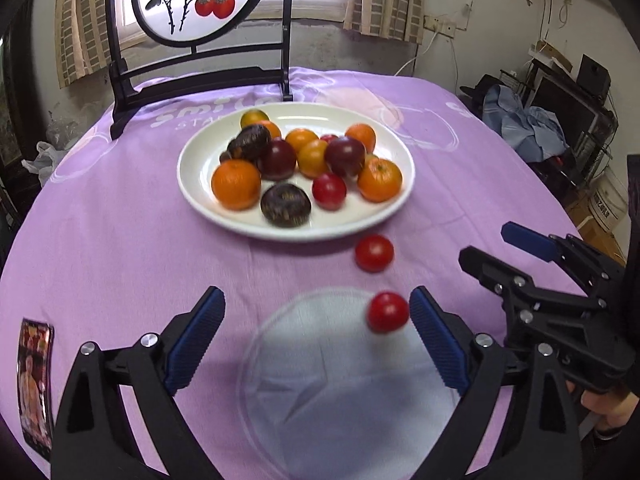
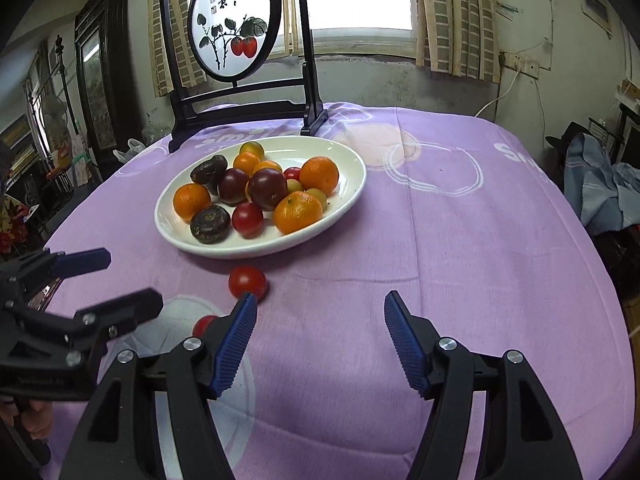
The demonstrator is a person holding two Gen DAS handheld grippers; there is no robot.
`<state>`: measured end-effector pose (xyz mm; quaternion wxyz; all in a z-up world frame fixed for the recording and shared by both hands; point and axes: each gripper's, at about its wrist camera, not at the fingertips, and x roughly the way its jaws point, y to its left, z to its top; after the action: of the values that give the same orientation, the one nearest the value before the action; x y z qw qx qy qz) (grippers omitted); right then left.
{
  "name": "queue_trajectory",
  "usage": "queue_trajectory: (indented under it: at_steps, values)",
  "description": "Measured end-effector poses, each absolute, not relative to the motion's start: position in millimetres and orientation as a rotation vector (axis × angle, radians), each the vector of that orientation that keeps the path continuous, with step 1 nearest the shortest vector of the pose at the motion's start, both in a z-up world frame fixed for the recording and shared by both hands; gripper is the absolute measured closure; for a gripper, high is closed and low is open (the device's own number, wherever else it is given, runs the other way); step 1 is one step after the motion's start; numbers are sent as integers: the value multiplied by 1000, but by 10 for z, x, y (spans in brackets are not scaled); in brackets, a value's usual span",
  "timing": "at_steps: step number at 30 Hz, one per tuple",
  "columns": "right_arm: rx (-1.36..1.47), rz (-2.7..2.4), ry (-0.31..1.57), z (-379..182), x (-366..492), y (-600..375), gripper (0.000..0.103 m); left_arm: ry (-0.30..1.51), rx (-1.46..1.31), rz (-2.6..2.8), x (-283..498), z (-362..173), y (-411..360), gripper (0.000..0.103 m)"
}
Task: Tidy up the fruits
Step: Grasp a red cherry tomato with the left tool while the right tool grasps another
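A white plate on the purple cloth holds oranges, dark plums, red and yellow tomatoes and dark brown fruits. Two red cherry tomatoes lie on the cloth in front of it. One tomato sits close to the plate's rim, just past my right gripper's left fingertip. The nearer tomato lies just inside the right fingertip of my left gripper, whose wide open jaws do not press on it. My right gripper is open over bare cloth with nothing between its fingers.
A dark wooden stand with a round painted screen stands behind the plate. A printed card lies at the table's left edge. A pale circle is printed on the cloth. A person's hand holds the right gripper.
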<state>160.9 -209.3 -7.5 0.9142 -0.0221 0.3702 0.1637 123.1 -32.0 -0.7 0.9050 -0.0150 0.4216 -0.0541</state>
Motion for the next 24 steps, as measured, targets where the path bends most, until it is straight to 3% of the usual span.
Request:
queue_trajectory:
  at_steps: [6, 18, 19, 24]
  values:
    - [-69, 347, 752, -80, 1447, -2057, 31, 927, -50, -112, 1068, -220, -290, 12]
    - [-51, 362, 755, -126, 1419, -2150, 31, 964, 43, -126, 1211, -425, -619, 13]
    - [-47, 360, 752, -119, 1420, -2166, 31, 966, 50, -129, 1248, -436, -654, 17]
    - [-19, 340, 734, -91, 1432, -2252, 31, 962, 80, -159, 1400, -489, -779, 58]
